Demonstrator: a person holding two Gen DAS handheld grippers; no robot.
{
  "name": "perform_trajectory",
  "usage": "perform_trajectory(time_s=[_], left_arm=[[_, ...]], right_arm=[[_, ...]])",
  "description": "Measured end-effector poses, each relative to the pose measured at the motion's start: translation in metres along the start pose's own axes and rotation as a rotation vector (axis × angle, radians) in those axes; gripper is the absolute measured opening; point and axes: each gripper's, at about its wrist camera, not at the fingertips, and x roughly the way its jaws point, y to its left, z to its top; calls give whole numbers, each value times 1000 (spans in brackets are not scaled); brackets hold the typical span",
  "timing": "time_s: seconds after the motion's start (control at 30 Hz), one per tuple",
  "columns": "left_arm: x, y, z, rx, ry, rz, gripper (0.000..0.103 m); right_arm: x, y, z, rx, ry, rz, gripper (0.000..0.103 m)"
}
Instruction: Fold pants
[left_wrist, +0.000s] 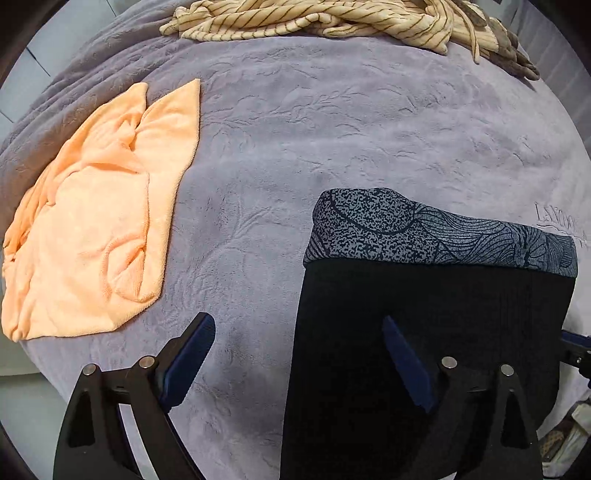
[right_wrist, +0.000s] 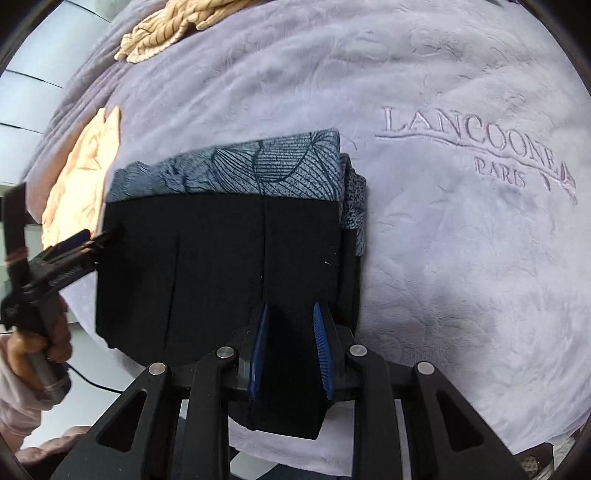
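Note:
The folded pants (left_wrist: 424, 314) are black with a blue-grey leaf-patterned band along the far side, and they lie on the lilac blanket (left_wrist: 332, 129). My left gripper (left_wrist: 295, 325) stands open, pointing down over the pants' left edge: one finger is above the blanket, the other above the black cloth. In the right wrist view the pants (right_wrist: 221, 258) fill the middle. My right gripper (right_wrist: 291, 328) is at their near right part, its blue pads drawn close with a fold of black cloth pinched between them. The left gripper (right_wrist: 85, 240) shows at the pants' left edge.
An orange towel (left_wrist: 96, 214) lies crumpled on the left of the blanket. A striped beige garment (left_wrist: 314, 18) is bunched at the far edge. Embroidered lettering (right_wrist: 469, 144) marks the blanket right of the pants. A person's hand (right_wrist: 40, 343) holds the left gripper's handle.

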Motion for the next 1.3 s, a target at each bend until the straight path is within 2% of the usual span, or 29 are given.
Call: perform_trajectory(time_s=[0.1, 0.33, 0.47, 0.7, 0.8, 1.03, 1.3], left_arm=[[-4, -4, -2, 20, 8, 12, 92], [-22, -9, -9, 35, 7, -39, 92], [-28, -12, -11, 57, 1, -70, 92], [-29, -29, -15, 156, 16, -99, 92], [-32, -34, -17, 178, 17, -115, 103], [-45, -41, -26, 172, 0, -108, 103], [-64, -59, -40, 135, -27, -53, 103]], right_arm=[[-5, -10, -2, 38, -2, 33, 28], [-17, -10, -18, 105, -22, 42, 29], [-19, 3, -24, 149, -43, 43, 52], [-27, 14, -34, 216, -78, 26, 74], [-29, 16, -38, 239, -93, 30, 80], [-31, 25, -43, 231, -108, 12, 86], [-38, 31, -45, 160, -89, -19, 87]])
